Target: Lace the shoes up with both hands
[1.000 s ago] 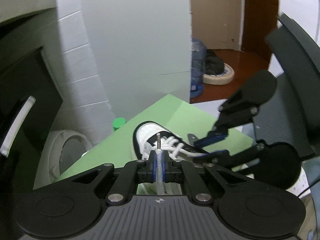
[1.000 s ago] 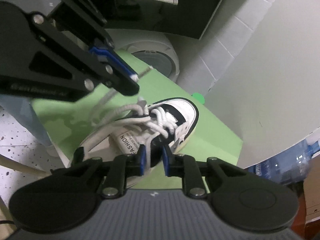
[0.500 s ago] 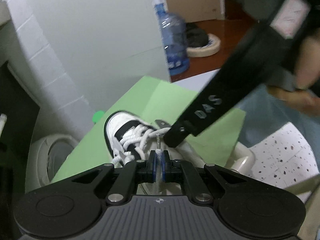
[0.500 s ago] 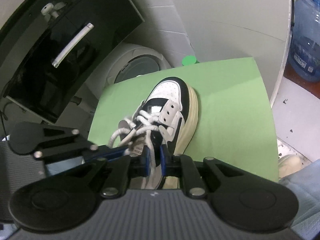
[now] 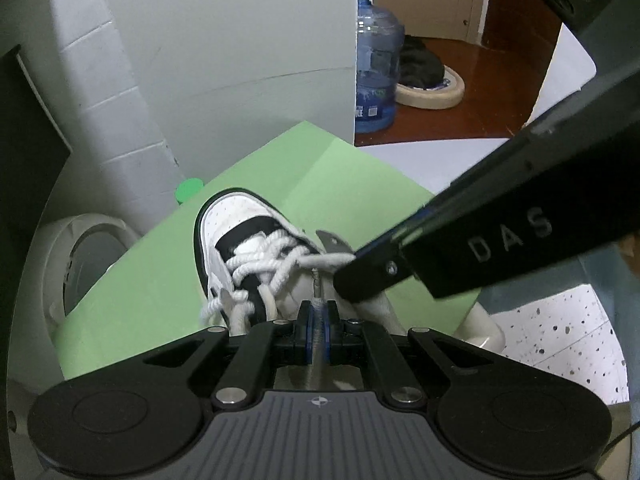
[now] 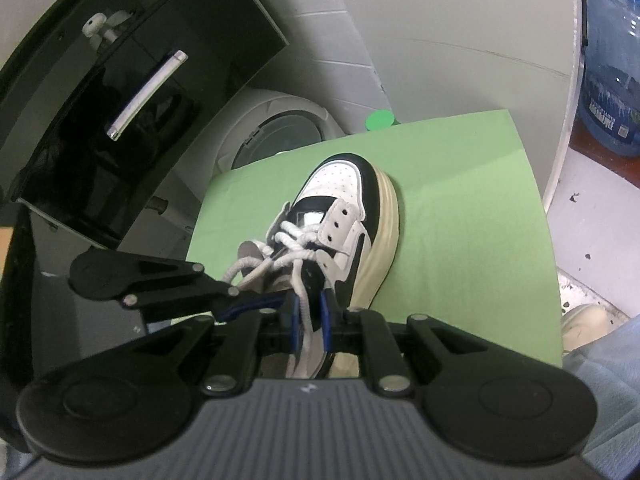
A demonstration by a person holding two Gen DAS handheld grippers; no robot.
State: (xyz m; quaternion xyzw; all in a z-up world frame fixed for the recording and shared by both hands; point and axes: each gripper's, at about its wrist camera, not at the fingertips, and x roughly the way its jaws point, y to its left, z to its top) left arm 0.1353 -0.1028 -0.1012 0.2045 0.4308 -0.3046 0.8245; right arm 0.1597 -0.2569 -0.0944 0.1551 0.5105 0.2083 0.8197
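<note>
- The left hand-held gripper (image 5: 318, 322) is clamped on a white lace end (image 5: 316, 280).
- The right hand-held gripper (image 6: 310, 326) sits slightly parted around a lace strand (image 6: 306, 312).
- The black-and-white shoe (image 6: 348, 216) rests on the green-covered counter (image 6: 460, 208).
- Beyond stand a white drum appliance (image 6: 276, 128), a black cabinet (image 6: 132, 92), brick wall (image 5: 108, 92), and water jug (image 5: 374, 72) on the brown floor (image 5: 480, 108).

A white-painted brick wall (image 5: 100, 92) fills the upper left, a blue water jug (image 5: 376, 64) standing on reddish-brown floor (image 5: 480, 116) at upper right.
</note>
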